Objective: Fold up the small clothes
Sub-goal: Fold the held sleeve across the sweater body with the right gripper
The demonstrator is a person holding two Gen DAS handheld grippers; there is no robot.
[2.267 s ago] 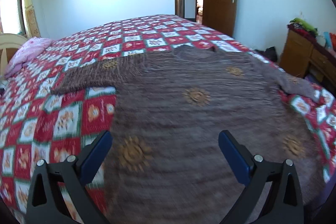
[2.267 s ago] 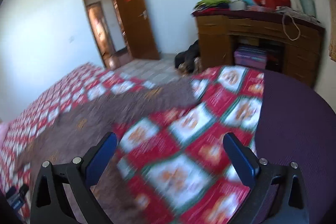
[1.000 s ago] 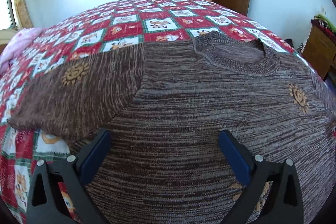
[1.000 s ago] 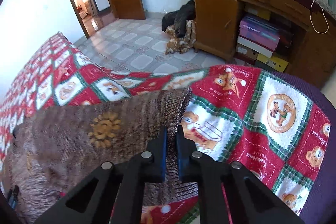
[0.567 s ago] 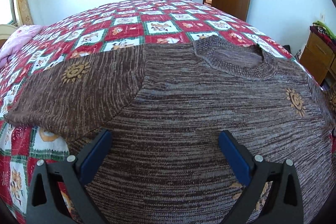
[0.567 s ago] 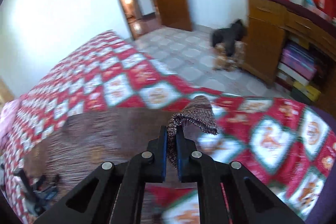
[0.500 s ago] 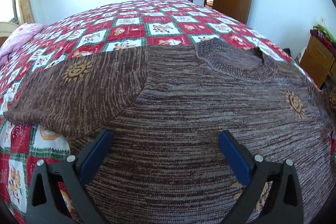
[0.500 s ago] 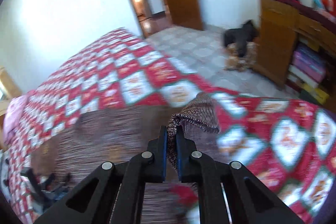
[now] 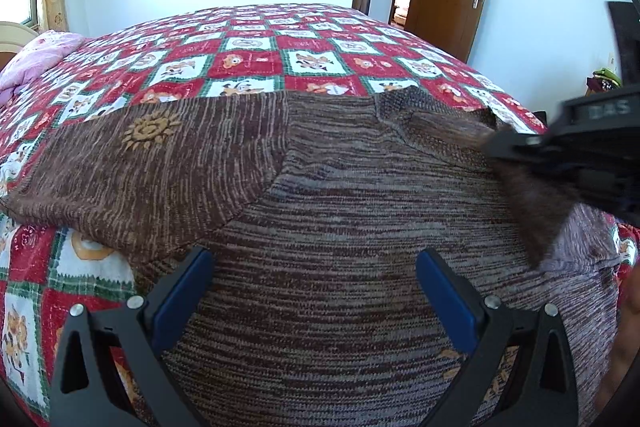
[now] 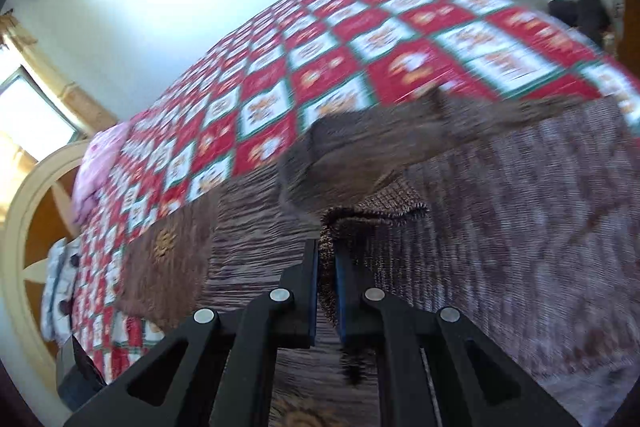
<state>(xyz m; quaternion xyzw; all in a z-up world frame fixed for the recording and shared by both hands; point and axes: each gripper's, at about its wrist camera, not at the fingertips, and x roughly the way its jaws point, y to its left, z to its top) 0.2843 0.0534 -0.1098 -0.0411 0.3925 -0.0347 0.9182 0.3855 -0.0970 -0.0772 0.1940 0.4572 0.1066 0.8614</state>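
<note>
Brown knit sweater spread flat, front up, on checked red bedspread; neckline at 12 o'clock, one sleeve extended toward 9 o'clock. Opposite sleeve cuff clamped between closed fingers of right gripper, lifted over the body from 3 o'clock. Left gripper hovering above the lower body, fingers wide apart, holding nothing.

Risks, as judged:
- Cuff slipping free: grip on a thin edge only, fast motion evident from blur
- Body dragged or bunched toward 9 o'clock: nothing pinning it down
- Crooked fold line: sleeve sagging and twisting under its own weight
- Collision between both grippers over the garment
</note>
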